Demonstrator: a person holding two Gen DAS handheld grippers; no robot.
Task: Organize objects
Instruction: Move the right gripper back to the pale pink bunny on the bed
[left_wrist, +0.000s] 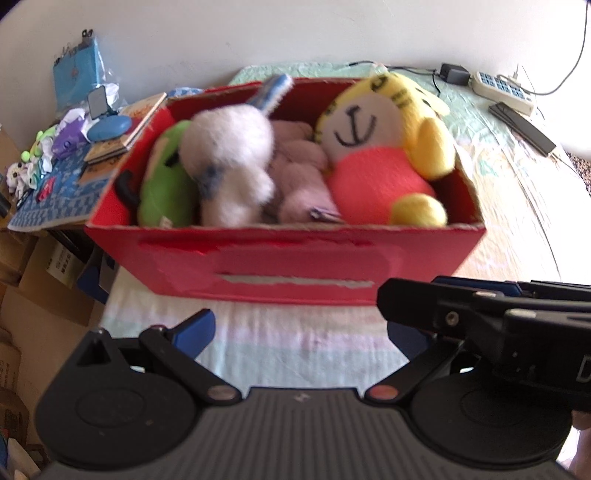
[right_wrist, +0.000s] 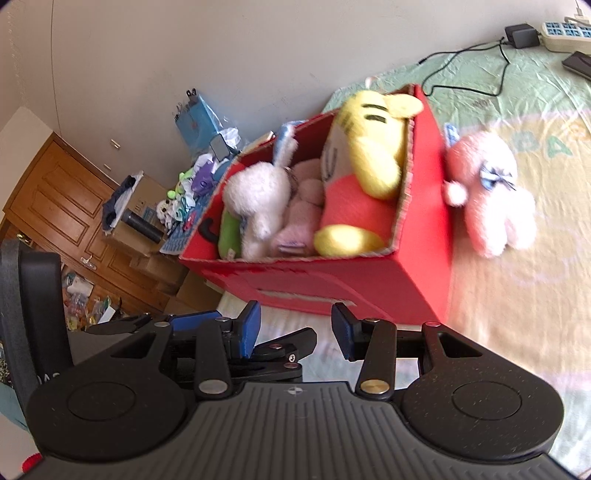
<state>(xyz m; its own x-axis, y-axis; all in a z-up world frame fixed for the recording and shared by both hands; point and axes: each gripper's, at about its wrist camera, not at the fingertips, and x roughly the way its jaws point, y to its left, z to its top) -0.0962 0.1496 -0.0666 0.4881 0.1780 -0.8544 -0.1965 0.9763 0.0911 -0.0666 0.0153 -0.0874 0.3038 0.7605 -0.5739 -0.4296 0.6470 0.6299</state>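
Item outstanding: we count one pink plush toy (right_wrist: 491, 199) on the bedspread (right_wrist: 535, 295), just beside the right-hand wall of the red cardboard box (right_wrist: 354, 280), which already holds a yellow tiger plush (left_wrist: 384, 147), a white plush (left_wrist: 229, 158), a pale pink plush (left_wrist: 299, 177) and a green plush (left_wrist: 166, 184). We judge it light, soft and compressible, not fragile, best pinched across the body or a limb. Both tongs stand open and empty, the right gripper (right_wrist: 295, 334) near the box front, the left gripper (left_wrist: 295, 321) partly hidden behind it; we read no legible labels or brands.
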